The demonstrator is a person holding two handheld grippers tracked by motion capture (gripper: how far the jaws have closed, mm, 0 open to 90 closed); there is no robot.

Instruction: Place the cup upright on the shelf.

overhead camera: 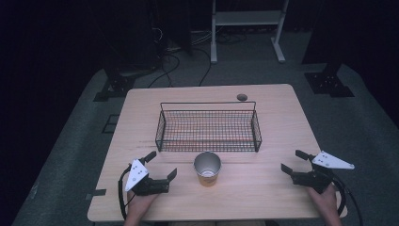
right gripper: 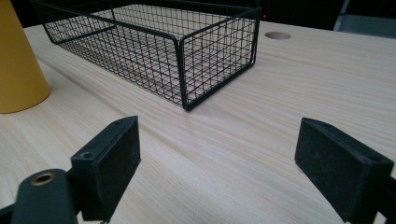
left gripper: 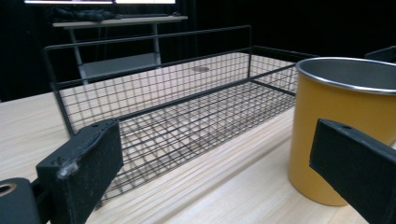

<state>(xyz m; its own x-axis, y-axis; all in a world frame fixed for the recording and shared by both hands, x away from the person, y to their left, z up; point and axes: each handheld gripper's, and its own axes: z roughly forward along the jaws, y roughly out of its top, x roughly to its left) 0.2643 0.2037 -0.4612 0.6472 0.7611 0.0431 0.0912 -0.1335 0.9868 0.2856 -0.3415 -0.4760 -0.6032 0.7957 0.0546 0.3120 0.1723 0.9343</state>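
My worktop (overhead camera: 263,188) is pale wood with a fine, matt grain. On it the cup (left gripper: 345,121) looks like metal: matt yellow coating outside, bare brushed steel inside and at the rim. Behind the cup, the basket (overhead camera: 209,141) is thin black-coated wire mesh. My tongs' pads (right gripper: 343,163) are matt black, slightly scuffed.

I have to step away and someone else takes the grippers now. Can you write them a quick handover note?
Left gripper: open, holding nothing, just left of the yellow cup.
Right gripper: open, holding nothing, over bare table well to the cup's right.
Cup: upright, apart from the wire basket and in front of its near wall.
Basket: nothing in it.
Done: nothing gripped yet.
Left: probably grasp the cup with the left gripper; the basket looks like the likely destination.
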